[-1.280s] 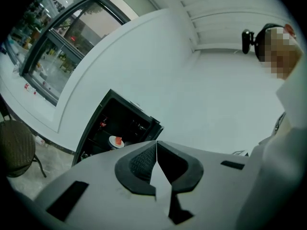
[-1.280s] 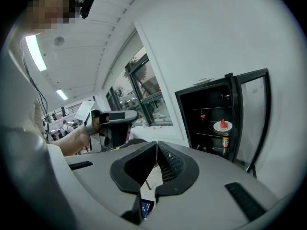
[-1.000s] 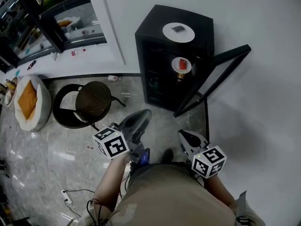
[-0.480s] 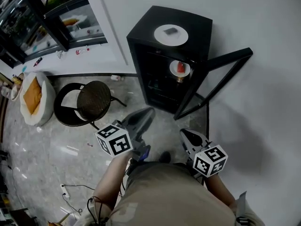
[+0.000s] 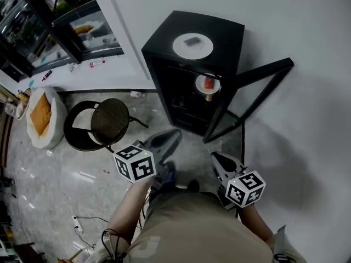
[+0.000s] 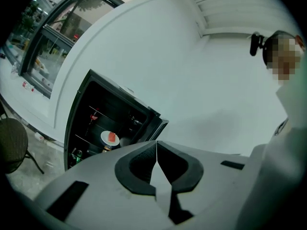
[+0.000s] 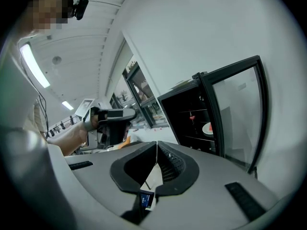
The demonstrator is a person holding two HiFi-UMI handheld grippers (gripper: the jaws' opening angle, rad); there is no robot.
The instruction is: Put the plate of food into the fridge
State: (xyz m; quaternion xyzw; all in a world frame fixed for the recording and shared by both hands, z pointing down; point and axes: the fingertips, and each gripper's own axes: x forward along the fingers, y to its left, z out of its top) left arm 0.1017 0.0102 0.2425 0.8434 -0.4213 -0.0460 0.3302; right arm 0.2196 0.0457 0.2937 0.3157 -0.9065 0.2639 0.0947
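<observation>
Your left claw (image 6: 157, 143) is closed, jaw tips meeting in a thin line with nothing between them. Your right claw (image 7: 157, 145) is closed as well and empty. In the head view both claws are held low in front of your body over the pale marbled floor (image 5: 60, 174), well apart from each other and pointing toward the fridge (image 5: 227, 29). Neither touches it. The fridge is a small black cabinet standing against the white wall (image 5: 296, 15). Its glass door (image 5: 263, 70) is swung wide open to the right of the head view. The plate of food (image 5: 208, 84) is already inside, resting on a shelf near the front edge on the door side; it is white and round with a red piece on it. The left gripper view shows the same plate with open shelves above and below it. A second white plate (image 5: 192, 45) lies on the fridge top with a small dark item at its centre; what that item is you cannot tell. A round dark chair (image 5: 109, 119) stands on the floor left of the fridge, apart from it.
</observation>
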